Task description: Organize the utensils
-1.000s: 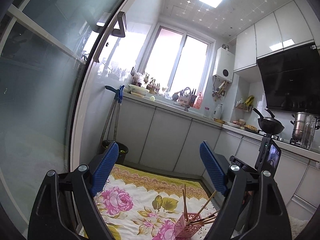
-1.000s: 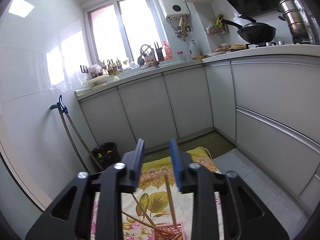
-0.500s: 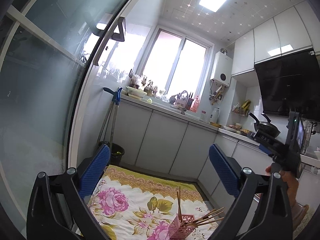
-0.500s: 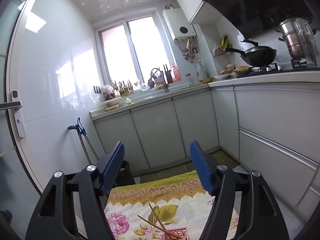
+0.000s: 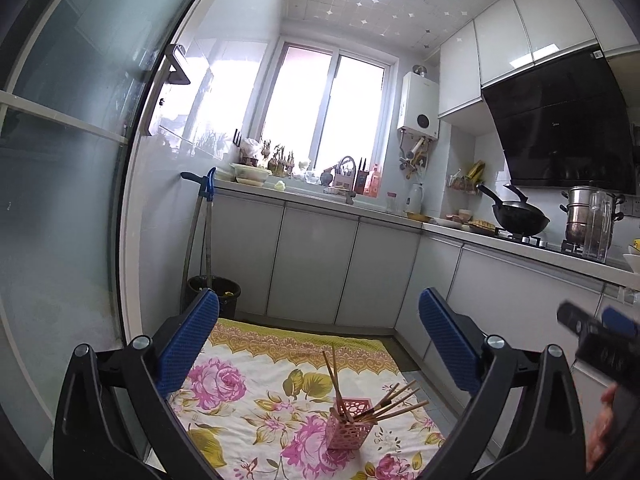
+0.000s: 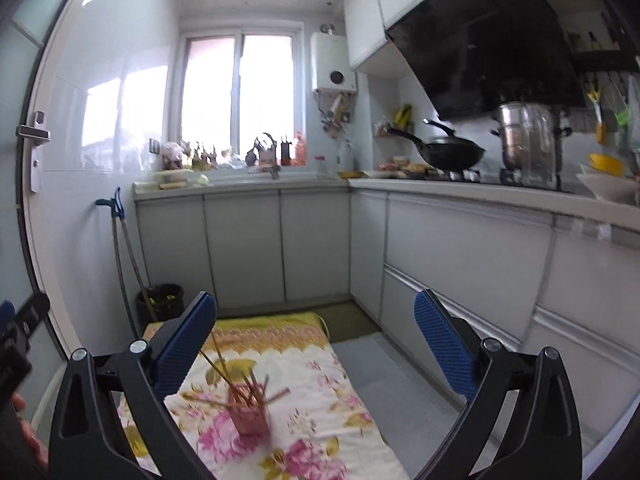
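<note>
On the floral cloth (image 5: 256,404) spread over the kitchen floor stands a pink lattice utensil holder (image 5: 349,426), upright, with a bundle of wooden chopsticks (image 5: 384,406) in it; most lean out to the right in the left wrist view, and one pair rises steeply to the upper left. In the right wrist view the holder (image 6: 249,414) and the sticks (image 6: 228,372) are blurred. The left gripper (image 5: 318,344) is spread wide with nothing between its blue pads (image 5: 188,344), well above the holder. The right gripper (image 6: 316,344) has its jaws opening, now far apart, and empty too. Behind the cloth run grey base cabinets (image 5: 316,264) under a window; a black bin (image 5: 218,292) and a mop (image 5: 202,224) stand at the left wall. On the right counter sit a black wok (image 5: 518,216) and a steel pot (image 5: 580,216).
</note>
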A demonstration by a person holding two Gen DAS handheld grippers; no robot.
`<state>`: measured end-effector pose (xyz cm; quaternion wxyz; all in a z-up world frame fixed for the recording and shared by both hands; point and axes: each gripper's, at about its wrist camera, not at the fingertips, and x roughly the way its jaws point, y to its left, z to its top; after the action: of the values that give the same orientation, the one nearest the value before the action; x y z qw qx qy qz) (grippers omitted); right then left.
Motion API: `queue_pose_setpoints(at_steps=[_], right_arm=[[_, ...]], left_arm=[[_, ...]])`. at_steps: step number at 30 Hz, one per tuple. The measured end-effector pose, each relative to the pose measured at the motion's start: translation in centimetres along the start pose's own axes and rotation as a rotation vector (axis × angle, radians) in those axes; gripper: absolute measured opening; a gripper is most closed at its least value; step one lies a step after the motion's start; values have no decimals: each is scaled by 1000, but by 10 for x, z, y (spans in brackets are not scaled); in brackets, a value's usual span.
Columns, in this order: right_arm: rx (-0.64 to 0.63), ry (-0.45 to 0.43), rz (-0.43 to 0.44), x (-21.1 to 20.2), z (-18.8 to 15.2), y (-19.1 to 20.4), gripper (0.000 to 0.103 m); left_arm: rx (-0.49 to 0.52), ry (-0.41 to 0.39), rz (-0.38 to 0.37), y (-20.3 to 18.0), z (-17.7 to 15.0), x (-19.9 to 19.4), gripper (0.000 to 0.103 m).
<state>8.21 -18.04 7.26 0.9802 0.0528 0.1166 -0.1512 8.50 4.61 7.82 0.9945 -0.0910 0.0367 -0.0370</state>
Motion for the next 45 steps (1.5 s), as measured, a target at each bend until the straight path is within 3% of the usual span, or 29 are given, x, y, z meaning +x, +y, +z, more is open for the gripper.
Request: queue_pose_setpoints(at_steps=[4,7,13,19,27,45], right_arm=[[101,107,-145,-12,-31,-38,97],[139,157,-167,-19,-41,-49,97],[98,170,-133,-33,-57,-35,97],[130,115,-112,-51,-66,-27,97],[135,85,-139,-61,-65,-26,97],[135,88,-178,-58,-71,-35,97]], left_arm=[[-9,23,13,-25,-9,-19,96],[-4,74,25,-43,-14,-30,96],[68,216,52,-62,-27,-47,96],[65,250,147,-48,-33,-56,96],[127,227,211,-51,-40,-63,96],[131,216,168,-64,-44,-63,96]])
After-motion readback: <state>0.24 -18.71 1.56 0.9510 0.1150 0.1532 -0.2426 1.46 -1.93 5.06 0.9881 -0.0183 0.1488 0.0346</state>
